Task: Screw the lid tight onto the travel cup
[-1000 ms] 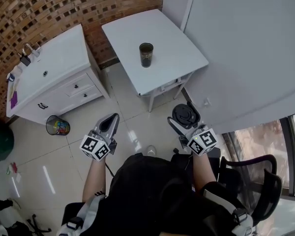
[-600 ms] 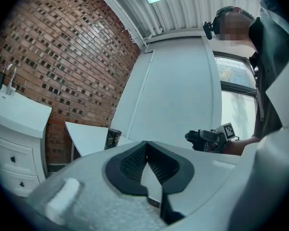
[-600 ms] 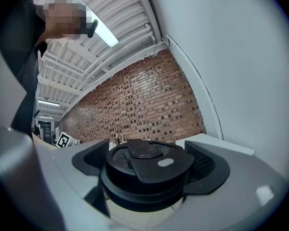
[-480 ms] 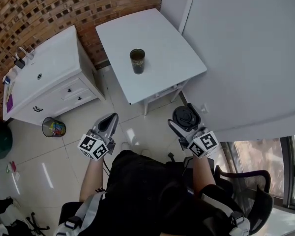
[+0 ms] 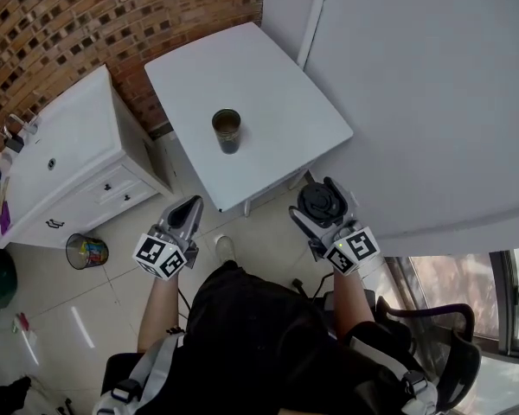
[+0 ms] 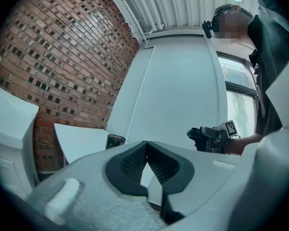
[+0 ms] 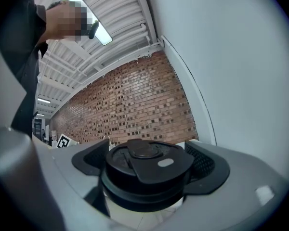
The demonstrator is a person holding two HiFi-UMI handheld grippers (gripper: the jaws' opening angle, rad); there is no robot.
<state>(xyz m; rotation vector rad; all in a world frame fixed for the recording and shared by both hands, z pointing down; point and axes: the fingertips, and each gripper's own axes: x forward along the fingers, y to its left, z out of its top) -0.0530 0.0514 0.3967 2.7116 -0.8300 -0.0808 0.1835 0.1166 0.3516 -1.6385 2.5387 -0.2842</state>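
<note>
A dark travel cup (image 5: 227, 131) stands open-topped and upright on the white table (image 5: 268, 85); in the left gripper view the cup (image 6: 115, 141) shows just past my jaws. My right gripper (image 5: 320, 207) is shut on the black round lid (image 5: 318, 204), held over the floor near the table's front edge. The lid (image 7: 147, 170) fills the right gripper view, sitting flat between both pads. My left gripper (image 5: 189, 212) is shut with nothing in it, low at the left of the table; its pads (image 6: 135, 161) meet in its own view.
A white cabinet with drawers (image 5: 65, 167) stands left of the table against the brick wall (image 5: 86, 24). A waste bin (image 5: 86, 251) sits on the tiled floor. A pale wall (image 5: 432, 102) bounds the right side, and an office chair (image 5: 454, 361) is behind me.
Both grippers have come closer to the table, and the cup now sits lower and further left in the head view. The lid stays in the right gripper; the left stays shut.
</note>
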